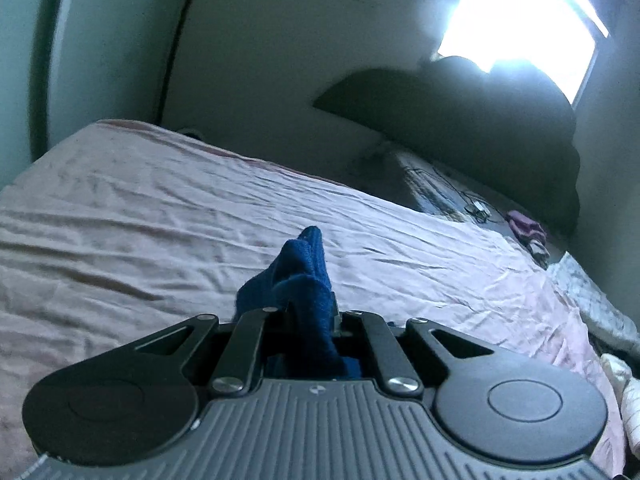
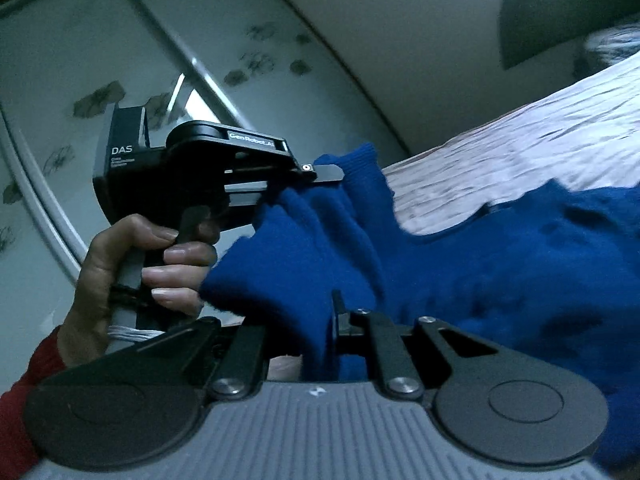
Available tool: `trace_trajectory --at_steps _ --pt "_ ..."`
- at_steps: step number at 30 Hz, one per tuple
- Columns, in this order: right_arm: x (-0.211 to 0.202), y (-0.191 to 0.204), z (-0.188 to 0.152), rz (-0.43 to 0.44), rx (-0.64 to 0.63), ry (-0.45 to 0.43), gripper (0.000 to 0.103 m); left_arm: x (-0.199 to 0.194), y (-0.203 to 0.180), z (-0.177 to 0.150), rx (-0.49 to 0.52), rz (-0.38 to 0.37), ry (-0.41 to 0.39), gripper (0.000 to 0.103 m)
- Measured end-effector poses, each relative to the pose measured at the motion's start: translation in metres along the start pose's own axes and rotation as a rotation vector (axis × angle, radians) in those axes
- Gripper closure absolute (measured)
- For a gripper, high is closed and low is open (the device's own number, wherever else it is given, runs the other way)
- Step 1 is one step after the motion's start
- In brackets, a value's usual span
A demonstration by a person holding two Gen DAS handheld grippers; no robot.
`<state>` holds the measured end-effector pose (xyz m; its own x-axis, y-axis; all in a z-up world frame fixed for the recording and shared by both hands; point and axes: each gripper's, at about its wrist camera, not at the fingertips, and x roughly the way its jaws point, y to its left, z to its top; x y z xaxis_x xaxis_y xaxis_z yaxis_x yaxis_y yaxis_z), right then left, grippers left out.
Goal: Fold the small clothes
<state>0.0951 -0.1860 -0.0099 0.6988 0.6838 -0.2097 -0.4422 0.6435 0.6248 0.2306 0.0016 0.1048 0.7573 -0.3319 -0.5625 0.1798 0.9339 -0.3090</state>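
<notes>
A blue knitted garment [image 2: 500, 248] hangs between both grippers above a bed with a wrinkled pink sheet [image 1: 160, 216]. My left gripper [image 1: 316, 312] is shut on a bunched edge of the blue garment [image 1: 300, 276]. It also shows in the right wrist view [image 2: 312, 184], held by a hand, its fingers pinching the cloth. My right gripper [image 2: 332, 320] is shut on another edge of the garment. The rest of the cloth drapes to the right, over the sheet [image 2: 540, 136].
Dark pillows [image 1: 460, 120] lie at the head of the bed under a bright window [image 1: 520, 8]. Small purple clothes [image 1: 528, 232] and cables lie at the far right edge. A wardrobe with patterned glass doors [image 2: 100, 60] stands on the left.
</notes>
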Motion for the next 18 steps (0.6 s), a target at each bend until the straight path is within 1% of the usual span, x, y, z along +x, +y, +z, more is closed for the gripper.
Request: trace_trajectory --at_steps 7,11,18 --pt "-0.040 -0.031 0.003 -0.065 0.041 -0.054 0.093 0.023 -0.053 -0.014 0.062 -0.014 0.010 0.094" --pt "-0.060 -0.048 0.004 -0.103 0.074 -0.079 0.093 0.042 -0.084 -0.029 0.132 0.008 -0.005 0.094" --pt "-0.076 -0.074 -0.005 -0.164 0.130 -0.078 0.093 0.080 -0.121 -0.059 0.193 -0.014 0.052 0.095"
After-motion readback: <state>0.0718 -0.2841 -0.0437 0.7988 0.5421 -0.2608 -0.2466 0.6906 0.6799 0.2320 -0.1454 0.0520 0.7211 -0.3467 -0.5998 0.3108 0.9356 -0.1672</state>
